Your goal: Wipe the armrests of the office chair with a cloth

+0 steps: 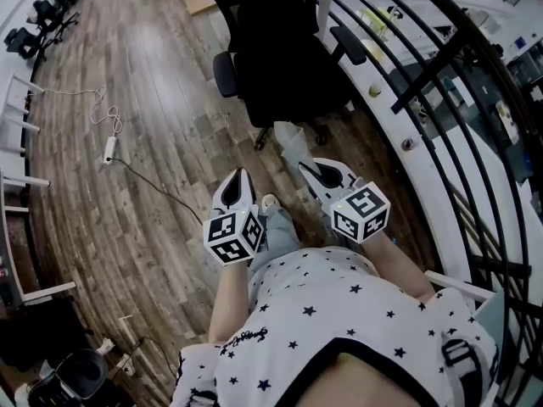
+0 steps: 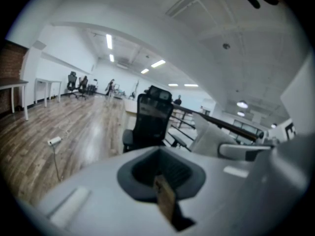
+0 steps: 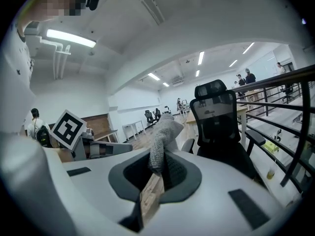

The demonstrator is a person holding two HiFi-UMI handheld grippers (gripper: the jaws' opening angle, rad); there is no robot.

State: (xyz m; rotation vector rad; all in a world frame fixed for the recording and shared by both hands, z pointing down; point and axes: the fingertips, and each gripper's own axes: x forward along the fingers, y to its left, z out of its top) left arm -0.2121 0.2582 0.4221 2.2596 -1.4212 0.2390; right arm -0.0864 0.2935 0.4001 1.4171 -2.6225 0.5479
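Right gripper view gives us the cloth point(image 3: 162, 134) standing up out of the right hand-held gripper point(image 3: 158, 175), whose jaws are clamped on its lower end. The chair point(image 3: 219, 127) stands ahead of that gripper, well apart, and neither armrest point(image 1: 349, 45) is touched. The left hand-held gripper point(image 1: 238, 189) hangs beside the right one, jaws together on nothing. We judge that wiping has not begun: both armrests are left, and we must first close in across the floor point(image 1: 144, 142).

The right gripper point(image 3: 156, 172) has its jaws pinched on a grey cloth point(image 3: 161, 140) that sticks upward. A black office chair point(image 3: 216, 118) stands ahead, beside a dark railing point(image 3: 281, 106).
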